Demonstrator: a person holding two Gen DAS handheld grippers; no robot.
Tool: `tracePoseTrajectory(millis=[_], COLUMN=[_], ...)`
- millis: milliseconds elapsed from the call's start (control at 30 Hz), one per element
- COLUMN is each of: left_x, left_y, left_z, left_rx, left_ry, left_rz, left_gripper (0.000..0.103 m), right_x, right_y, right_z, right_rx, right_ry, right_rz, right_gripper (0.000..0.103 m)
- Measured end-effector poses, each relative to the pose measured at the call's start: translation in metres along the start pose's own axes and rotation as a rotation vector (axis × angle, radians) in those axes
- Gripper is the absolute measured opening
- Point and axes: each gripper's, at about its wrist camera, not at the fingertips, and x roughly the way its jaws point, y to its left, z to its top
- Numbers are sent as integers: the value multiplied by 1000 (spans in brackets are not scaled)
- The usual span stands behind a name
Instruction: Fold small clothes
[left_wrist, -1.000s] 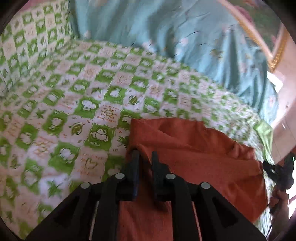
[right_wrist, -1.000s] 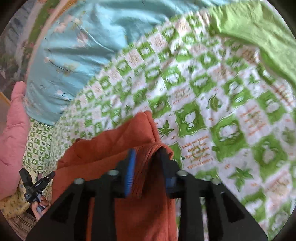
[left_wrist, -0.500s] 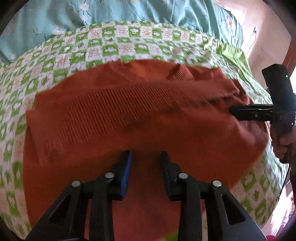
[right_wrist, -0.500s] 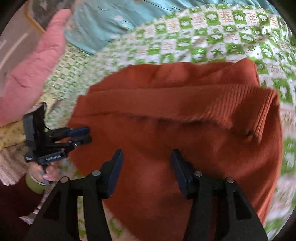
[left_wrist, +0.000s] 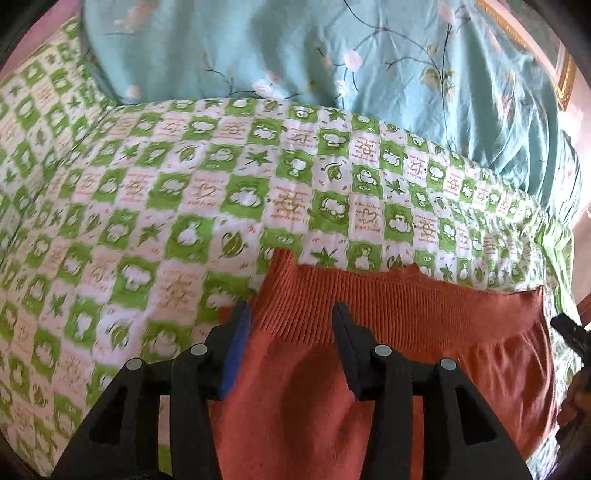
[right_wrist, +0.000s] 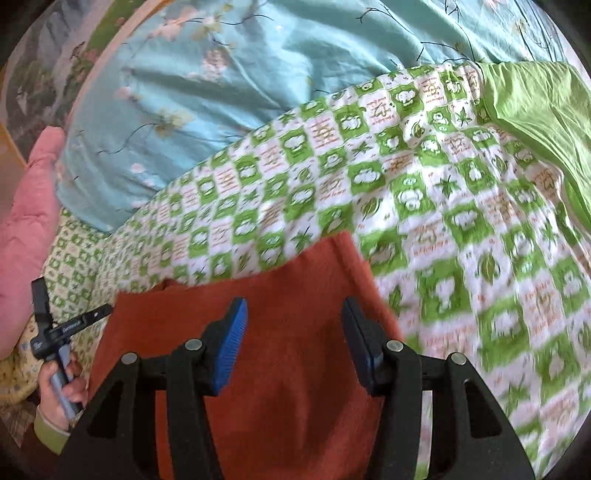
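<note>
**Both grippers open above the folded orange garment**

In the left wrist view we saw the checked green-and-white bedspread (left_wrist: 155, 206) fill the left and middle of the frame, with a pale blue flowered quilt (left_wrist: 332, 55) bunched across the top. Our left gripper (left_wrist: 291, 321) stood at the bottom centre. Its jaws had just been opening and stood about halfway apart. The ribbed hem of the orange garment (left_wrist: 406, 306) showed in the gap between them, but the pads did not press on it, so we held nothing there. The garment lay flat on the bedspread in the lower middle and lower right, with the ribbed band running rightwards along its upper edge. At the far right edge we glimpsed the dark tip of our right gripper (left_wrist: 570, 332).

In the right wrist view a pink padded cloth (right_wrist: 29, 206) sat at the left edge. Below it our left hand (right_wrist: 61, 395) gripped the handle of the other tool in the lower left. The orange garment (right_wrist: 295, 387) covered the lower centre, with one corner reaching up towards the middle. Our right gripper (right_wrist: 293, 314) hung over it with the jaws parted about halfway, and nothing was clamped. To the right the bedspread (right_wrist: 461, 240) ran on, and a plain green cloth (right_wrist: 535, 107) lay in the upper right.
</note>
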Motion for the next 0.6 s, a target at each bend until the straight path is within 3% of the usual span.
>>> tracePoseTrajectory(millis=[367, 467, 600], left_x=[-84, -103, -119], left_y=[-5, -10, -12], left_z=[-114, -144, -173], left_rx=[-84, -103, -134], left_ry=[-5, 4, 9], left_rz=[-165, -213, -251], left_gripper=[53, 66, 67], right_x=[-44, -51, -58], right_y=[38, 51, 64], right_z=[-91, -118, -145], right_rx=[7, -3, 11], right_ry=[74, 99, 116], right_rz=[129, 154, 191], right_gripper=[54, 55, 56])
